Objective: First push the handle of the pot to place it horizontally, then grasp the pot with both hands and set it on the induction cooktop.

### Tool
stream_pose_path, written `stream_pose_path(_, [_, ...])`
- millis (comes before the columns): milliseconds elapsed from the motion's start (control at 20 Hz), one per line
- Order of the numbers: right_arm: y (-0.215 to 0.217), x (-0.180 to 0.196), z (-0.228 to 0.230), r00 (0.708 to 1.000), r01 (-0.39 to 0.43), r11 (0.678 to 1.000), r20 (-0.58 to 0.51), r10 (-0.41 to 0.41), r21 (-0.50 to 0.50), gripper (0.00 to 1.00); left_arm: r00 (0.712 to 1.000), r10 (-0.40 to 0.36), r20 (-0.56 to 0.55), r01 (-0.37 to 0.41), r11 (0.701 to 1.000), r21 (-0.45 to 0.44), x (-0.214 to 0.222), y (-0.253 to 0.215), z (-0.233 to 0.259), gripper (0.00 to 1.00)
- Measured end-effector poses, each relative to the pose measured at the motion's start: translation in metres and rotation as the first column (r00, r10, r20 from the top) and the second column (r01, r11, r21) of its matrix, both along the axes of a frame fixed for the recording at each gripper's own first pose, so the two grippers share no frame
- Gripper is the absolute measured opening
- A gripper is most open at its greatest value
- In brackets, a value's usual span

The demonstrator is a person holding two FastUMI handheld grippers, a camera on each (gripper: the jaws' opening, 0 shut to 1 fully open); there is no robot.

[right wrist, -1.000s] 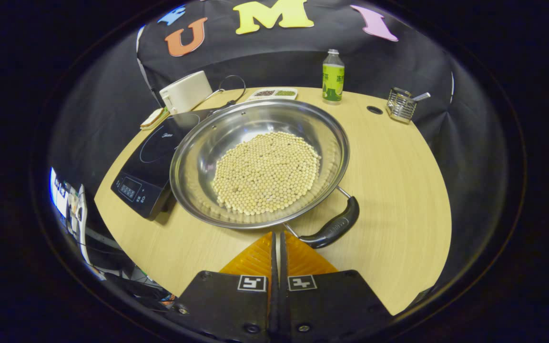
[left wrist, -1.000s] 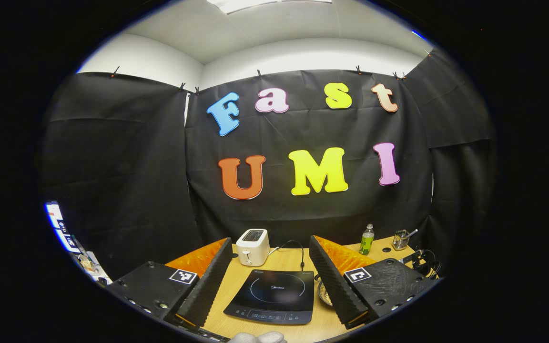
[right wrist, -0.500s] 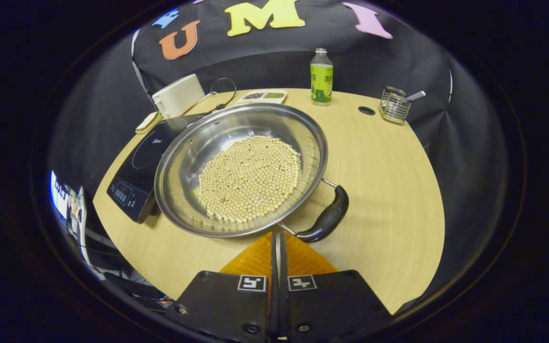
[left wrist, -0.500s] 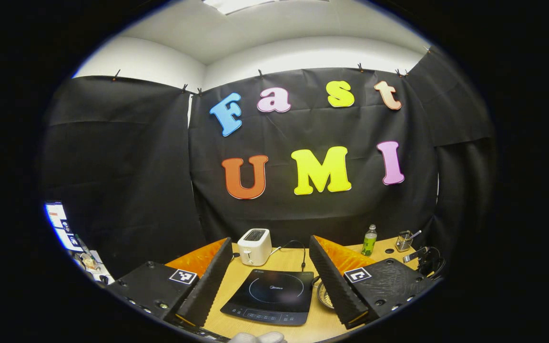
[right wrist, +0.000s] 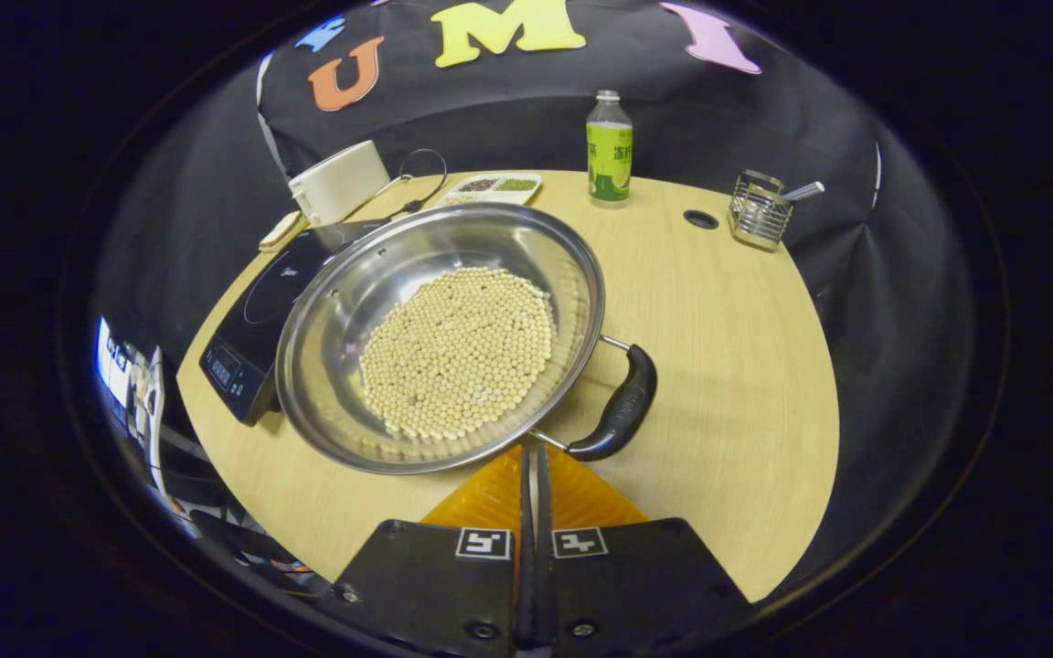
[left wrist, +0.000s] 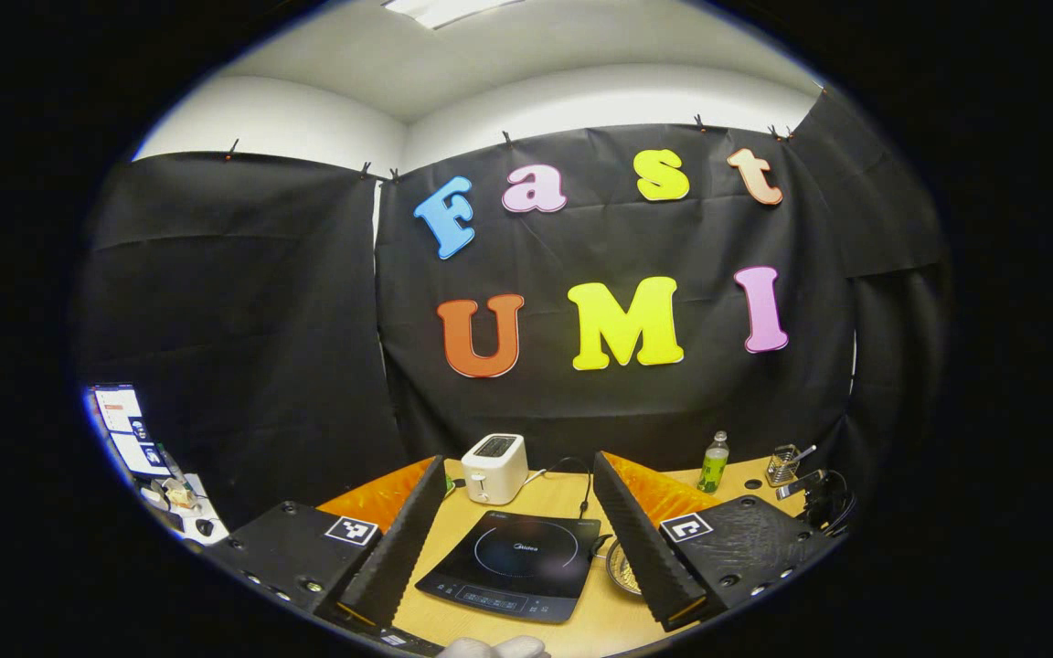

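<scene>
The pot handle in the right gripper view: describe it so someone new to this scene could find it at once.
Start at the wooden table and find the wide steel pot holding pale beans, beside the black induction cooktop. On the pot's near right rim, two thin metal rods carry the pot handle, just ahead of the right gripper. It is the one curved, glossy black bar against bare wood.
</scene>
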State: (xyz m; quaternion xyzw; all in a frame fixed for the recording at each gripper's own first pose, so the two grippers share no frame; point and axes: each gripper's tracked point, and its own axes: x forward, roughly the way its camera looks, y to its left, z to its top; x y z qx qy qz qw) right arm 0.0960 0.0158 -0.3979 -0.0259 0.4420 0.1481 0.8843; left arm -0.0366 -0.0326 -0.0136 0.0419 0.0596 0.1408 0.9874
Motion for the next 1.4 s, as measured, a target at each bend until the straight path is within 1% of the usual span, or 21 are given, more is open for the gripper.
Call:
stream_pose_path(50, [-0.003, 0.003, 0.001, 1.0, -0.007, 1.0, -0.001, 0.007, -0.001, 0.03, 1.0, 0.011, -0.001, -0.011, 1.0, -0.002, -0.001, -0.001, 0.001, 0.96])
stream_pose_path(250, [-0.013, 0.015, 0.002, 1.0, -0.029, 1.0, -0.002, 0.029, -0.008, 0.04, 0.998, 0.055, -0.007, -0.055, 0.998, -0.007, -0.008, -0.008, -0.002, 0.96])
stream_pose_path(300, [-0.017, 0.019, 0.003, 0.999, -0.033, 0.999, -0.002, 0.033, -0.009, 0.01, 0.998, 0.062, -0.012, -0.062, 0.998, -0.009, -0.009, -0.01, -0.003, 0.96])
stream_pose_path(400, [-0.022, 0.027, 0.003, 0.999, -0.043, 0.999, 0.002, 0.043, -0.017, 0.01, 0.996, 0.082, -0.019, -0.082, 0.997, -0.014, -0.012, -0.012, -0.005, 0.96])
stream_pose_path(450, [-0.025, 0.03, 0.004, 0.999, -0.05, 0.998, 0.006, 0.051, -0.023, 0.03, 0.996, 0.091, -0.022, -0.091, 0.996, -0.015, -0.015, -0.013, -0.007, 0.96])
stream_pose_path(500, [-0.027, 0.033, 0.004, 0.998, -0.057, 0.998, 0.01, 0.057, -0.027, 0.0, 0.995, 0.1, -0.024, -0.101, 0.995, -0.016, -0.016, -0.015, -0.008, 0.96])
stream_pose_path(700, [-0.033, 0.041, 0.004, 0.996, -0.078, 0.996, 0.027, 0.08, -0.04, 0.01, 0.992, 0.124, -0.031, -0.124, 0.992, -0.01, -0.025, -0.022, -0.01, 0.96])
stream_pose_path(750, [-0.034, 0.042, 0.004, 0.996, -0.078, 0.996, 0.031, 0.08, -0.043, 0.04, 0.992, 0.124, -0.033, -0.124, 0.992, -0.007, -0.026, -0.022, -0.01, 0.96])
stream_pose_path(800, [-0.035, 0.043, 0.004, 0.996, -0.079, 0.996, 0.035, 0.081, -0.047, 0.03, 0.992, 0.124, -0.038, -0.124, 0.992, -0.004, -0.028, -0.022, -0.011, 0.96])
stream_pose_path(850, [-0.037, 0.045, 0.004, 0.996, -0.081, 0.995, 0.038, 0.083, -0.052, 0.06, 0.992, 0.123, -0.043, -0.123, 0.992, 0.0, -0.029, -0.021, -0.011, 0.96])
stream_pose_path(900, [-0.039, 0.047, 0.004, 0.996, -0.08, 0.995, 0.037, 0.083, -0.058, 0.04, 0.991, 0.123, -0.047, -0.123, 0.992, 0.001, -0.029, -0.021, -0.012, 0.96])
stream_pose_path(950, [-0.039, 0.047, 0.004, 0.996, -0.08, 0.995, 0.035, 0.082, -0.059, 0.01, 0.992, 0.116, -0.048, -0.116, 0.993, -0.003, -0.028, -0.022, -0.012, 0.96])
stream_pose_path(1000, [-0.04, 0.047, 0.006, 0.996, -0.077, 0.995, 0.039, 0.08, -0.061, 0.04, 0.993, 0.107, -0.048, -0.107, 0.994, -0.006, -0.028, -0.024, -0.01, 0.96])
stream_pose_path(1150, [-0.042, 0.042, 0.014, 0.997, -0.041, 0.998, 0.068, 0.044, -0.041, 0.04, 0.997, 0.064, -0.035, -0.064, 0.998, -0.009, -0.02, -0.025, -0.01, 0.96])
stream_pose_path(1200, [-0.043, 0.039, 0.019, 0.996, -0.031, 0.999, 0.079, 0.034, -0.039, 0.01, 0.998, 0.044, -0.034, -0.045, 0.999, -0.006, -0.019, -0.024, -0.011, 0.96])
stream_pose_path(1250, [-0.045, 0.033, 0.021, 0.996, -0.022, 0.999, 0.09, 0.026, -0.044, 0.04, 0.999, 0.026, -0.036, -0.026, 1.0, -0.003, -0.015, -0.023, -0.014, 0.96])
stream_pose_path(1350, [-0.047, 0.025, 0.032, 0.993, 0.003, 0.999, 0.117, 0.003, -0.051, 0.04, 0.999, -0.017, -0.043, 0.017, 1.0, -0.004, -0.007, -0.019, -0.022, 0.96])
stream_pose_path(1400, [-0.05, 0.019, 0.039, 0.991, 0.018, 0.998, 0.132, -0.01, -0.061, 0.01, 0.998, -0.043, -0.048, 0.043, 0.999, -0.013, -0.002, -0.018, -0.026, 0.96])
